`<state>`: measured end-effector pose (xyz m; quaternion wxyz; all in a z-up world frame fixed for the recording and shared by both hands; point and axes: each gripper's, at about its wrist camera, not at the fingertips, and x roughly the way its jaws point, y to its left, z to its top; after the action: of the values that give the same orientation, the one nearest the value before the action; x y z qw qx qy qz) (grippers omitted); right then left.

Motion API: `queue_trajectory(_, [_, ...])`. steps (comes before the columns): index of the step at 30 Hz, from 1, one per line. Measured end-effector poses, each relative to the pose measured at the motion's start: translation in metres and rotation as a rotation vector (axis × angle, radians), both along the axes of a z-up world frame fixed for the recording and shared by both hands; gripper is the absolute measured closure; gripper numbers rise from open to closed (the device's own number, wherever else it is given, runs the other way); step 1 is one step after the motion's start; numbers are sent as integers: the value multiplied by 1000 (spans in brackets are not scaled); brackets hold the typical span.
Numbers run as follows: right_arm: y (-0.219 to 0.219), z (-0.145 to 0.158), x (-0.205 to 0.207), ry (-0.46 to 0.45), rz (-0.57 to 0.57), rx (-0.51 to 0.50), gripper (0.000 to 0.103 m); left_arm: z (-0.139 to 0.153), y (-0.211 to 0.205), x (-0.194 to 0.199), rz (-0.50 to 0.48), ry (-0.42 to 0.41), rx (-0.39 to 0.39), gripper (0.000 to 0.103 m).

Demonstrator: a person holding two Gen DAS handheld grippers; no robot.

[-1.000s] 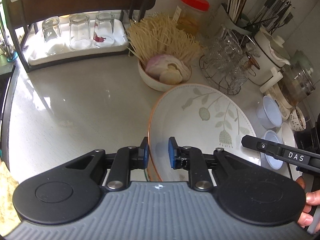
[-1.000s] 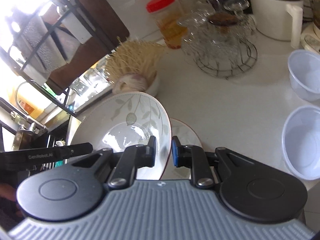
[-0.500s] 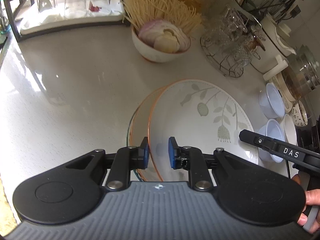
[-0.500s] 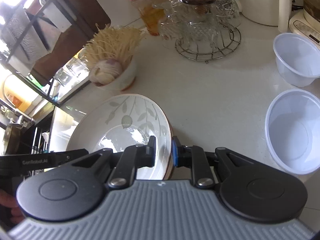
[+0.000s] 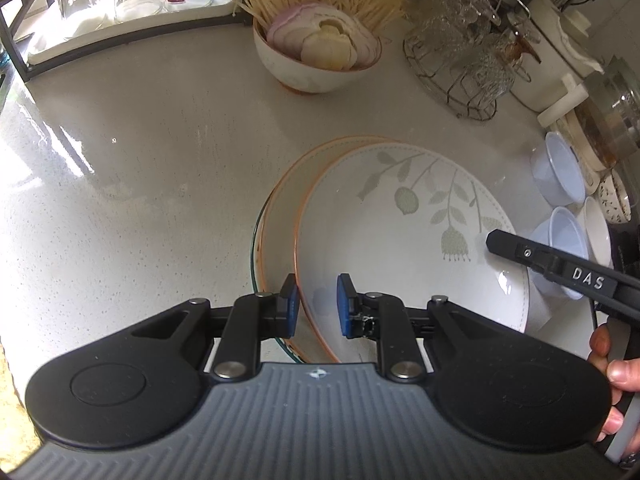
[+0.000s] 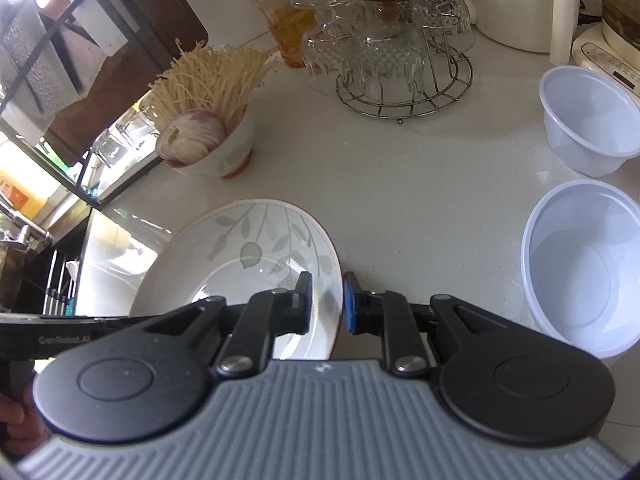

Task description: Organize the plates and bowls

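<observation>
Got the leaf plate point(image 5: 404, 236) pinched on opposite rims, left claw point(image 5: 316, 306) on one side and right claw point(image 6: 327, 303) on the other, so it stays level going onto the plate below point(image 5: 280, 200) on the table point(image 5: 140, 168). Both claws are narrow, clamped on that rim. Plastic bowls point(image 6: 580, 276) sit off to my right.

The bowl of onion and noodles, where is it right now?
The bowl sits at the back of the counter, between the glass tray and the wire rack.
</observation>
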<state>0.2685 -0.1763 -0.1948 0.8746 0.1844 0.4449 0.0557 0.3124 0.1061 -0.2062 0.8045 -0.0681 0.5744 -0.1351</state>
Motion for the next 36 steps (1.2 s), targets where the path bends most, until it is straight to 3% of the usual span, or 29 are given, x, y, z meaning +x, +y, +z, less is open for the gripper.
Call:
queue_trajectory(11, [10, -2, 3, 0, 8, -44, 84, 1, 10, 1, 19, 12, -28, 80])
queue_trajectory(17, [14, -6, 5, 14, 7, -32, 84, 3, 29, 3, 86, 26, -111, 80])
queue_trajectory(24, [17, -7, 3, 10, -1, -39, 84, 5, 39, 3, 96, 24, -103, 79])
queue_trajectory(36, [15, 31, -9, -119, -7, -55, 84, 53, 27, -3, 66, -142, -82, 79])
